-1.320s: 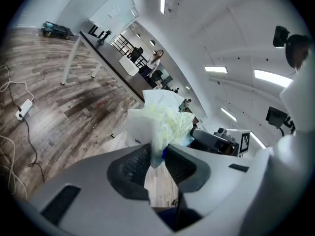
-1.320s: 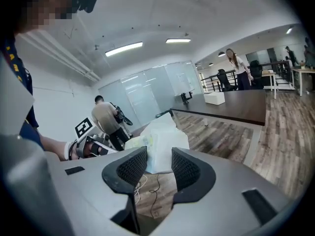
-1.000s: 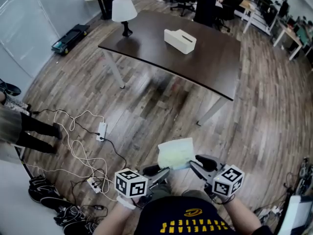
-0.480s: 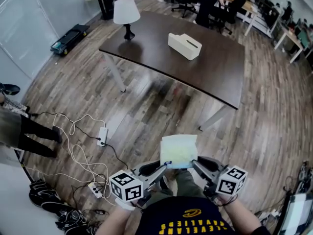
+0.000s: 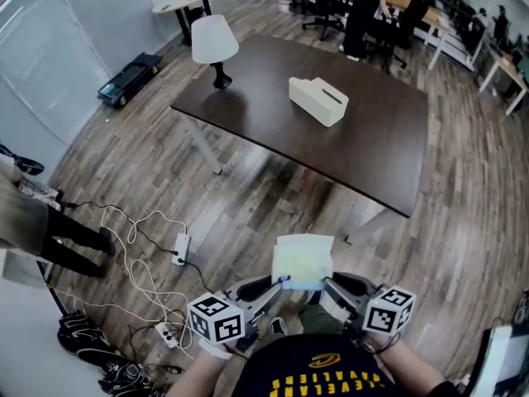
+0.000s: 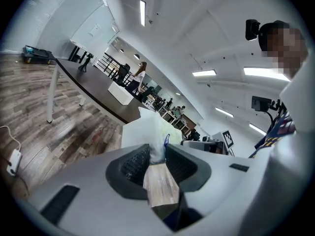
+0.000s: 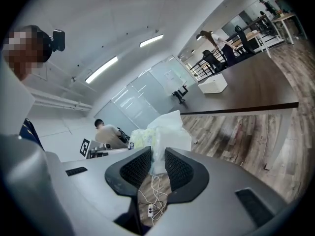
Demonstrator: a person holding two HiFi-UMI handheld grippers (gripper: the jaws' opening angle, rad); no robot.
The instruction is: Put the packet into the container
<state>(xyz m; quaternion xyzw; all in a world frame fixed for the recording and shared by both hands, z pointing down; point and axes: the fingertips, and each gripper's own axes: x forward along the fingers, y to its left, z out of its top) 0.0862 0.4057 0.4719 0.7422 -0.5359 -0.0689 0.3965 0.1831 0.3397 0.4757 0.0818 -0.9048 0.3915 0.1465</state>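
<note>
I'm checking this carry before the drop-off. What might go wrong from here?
1. The packet is pinched only at its near edge by the left gripper and right gripper, whose jaws have just been closing; it may slip or tear.
2. The container on the table shows only a narrow slot; the limp packet may snag there.
3. Cables lie on the floor to the left; a trip risk.

I see a pale yellow-white packet (image 5: 302, 261), a cream container (image 5: 318, 100) at twelve o'clock, dark brown table (image 5: 380, 147), streaky wood-grain floor (image 5: 149, 155).
</note>
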